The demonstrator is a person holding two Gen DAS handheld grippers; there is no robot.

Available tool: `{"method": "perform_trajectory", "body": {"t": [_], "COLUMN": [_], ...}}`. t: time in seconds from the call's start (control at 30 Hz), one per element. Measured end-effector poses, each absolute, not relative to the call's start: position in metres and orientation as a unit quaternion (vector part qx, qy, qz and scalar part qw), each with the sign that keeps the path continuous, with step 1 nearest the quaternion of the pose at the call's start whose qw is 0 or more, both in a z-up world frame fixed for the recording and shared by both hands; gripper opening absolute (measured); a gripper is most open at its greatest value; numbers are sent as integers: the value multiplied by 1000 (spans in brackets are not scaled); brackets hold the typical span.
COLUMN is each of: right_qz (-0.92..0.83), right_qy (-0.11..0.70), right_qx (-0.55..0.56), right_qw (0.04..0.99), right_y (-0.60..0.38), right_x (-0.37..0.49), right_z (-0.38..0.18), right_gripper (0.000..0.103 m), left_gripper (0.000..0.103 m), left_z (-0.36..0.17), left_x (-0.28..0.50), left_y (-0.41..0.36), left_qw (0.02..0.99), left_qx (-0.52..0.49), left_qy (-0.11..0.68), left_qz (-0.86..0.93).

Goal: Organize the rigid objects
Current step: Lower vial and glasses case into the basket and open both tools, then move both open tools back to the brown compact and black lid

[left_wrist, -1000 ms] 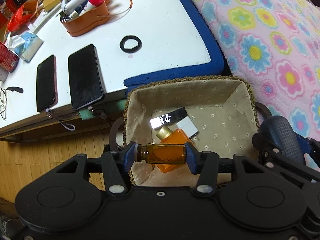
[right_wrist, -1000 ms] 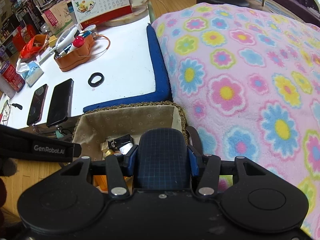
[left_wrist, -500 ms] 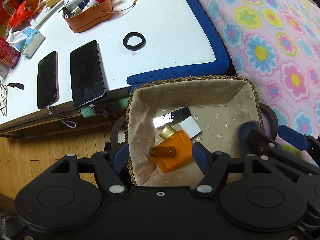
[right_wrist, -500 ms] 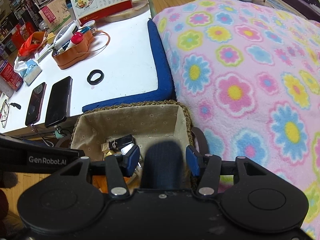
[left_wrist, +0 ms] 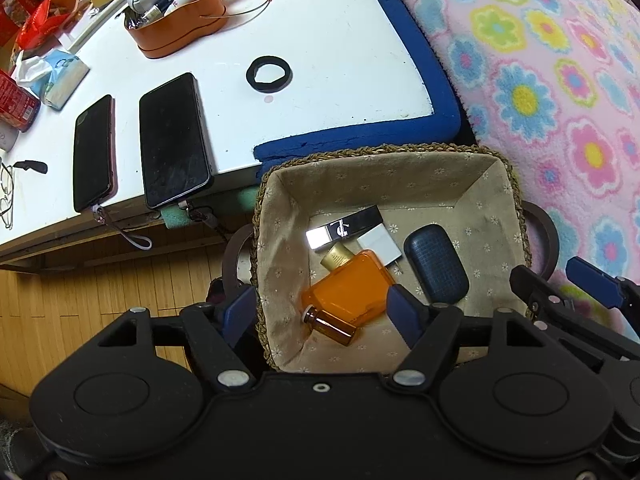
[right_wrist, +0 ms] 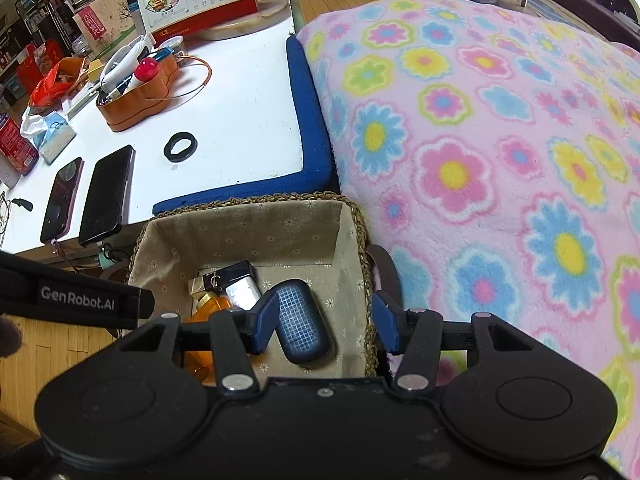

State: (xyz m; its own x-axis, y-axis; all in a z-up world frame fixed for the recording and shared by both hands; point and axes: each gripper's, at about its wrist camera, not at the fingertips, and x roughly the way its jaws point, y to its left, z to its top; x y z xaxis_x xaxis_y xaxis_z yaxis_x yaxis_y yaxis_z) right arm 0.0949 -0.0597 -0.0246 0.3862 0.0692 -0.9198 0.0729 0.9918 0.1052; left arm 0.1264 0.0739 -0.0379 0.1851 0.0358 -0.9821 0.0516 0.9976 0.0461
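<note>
A woven basket (left_wrist: 384, 150) with a beige lining sits between the table and the bed. On its floor lie a small amber vial (left_wrist: 330, 326), an orange perfume bottle (left_wrist: 352, 288), a silver-and-black lighter-like piece (left_wrist: 346, 228), a white box (left_wrist: 380, 246) and a dark blue case (left_wrist: 436, 268). My left gripper (left_wrist: 322, 314) hovers over the basket's near left part, its jaws opening, with the vial lying loose below them. My right gripper (right_wrist: 325, 320) stands open above the blue case (right_wrist: 304, 328), which rests in the basket (right_wrist: 248, 202) untouched.
A white table with a blue padded edge (left_wrist: 360, 140) lies beyond the basket. It carries two dark phones (left_wrist: 172, 140), a black ring (left_wrist: 269, 79) and an orange organiser (left_wrist: 176, 32). A flowered pink blanket (right_wrist: 500, 160) fills the right side. Wooden floor (left_wrist: 100, 292) shows at the left.
The left jaws let go of the amber vial, which dropped beside the orange bottle. The blue case left the right jaws and now lies in the basket.
</note>
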Motion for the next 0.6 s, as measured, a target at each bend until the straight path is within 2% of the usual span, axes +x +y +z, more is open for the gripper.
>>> {"method": "perform_trajectory", "body": {"t": [0.6], "right_qz": [-6], "right_qy": [554], "right_qx": [70], "right_qw": [829], "right_y": [-67], "right_x": [86], "right_z": [-24], "right_gripper": [52], "left_gripper": [70], "left_z": [-40], "left_x": [123], "left_y": [68], "left_qw": [763], "left_qx": [50], "left_qy": [644], "left_qz": [-21]}}
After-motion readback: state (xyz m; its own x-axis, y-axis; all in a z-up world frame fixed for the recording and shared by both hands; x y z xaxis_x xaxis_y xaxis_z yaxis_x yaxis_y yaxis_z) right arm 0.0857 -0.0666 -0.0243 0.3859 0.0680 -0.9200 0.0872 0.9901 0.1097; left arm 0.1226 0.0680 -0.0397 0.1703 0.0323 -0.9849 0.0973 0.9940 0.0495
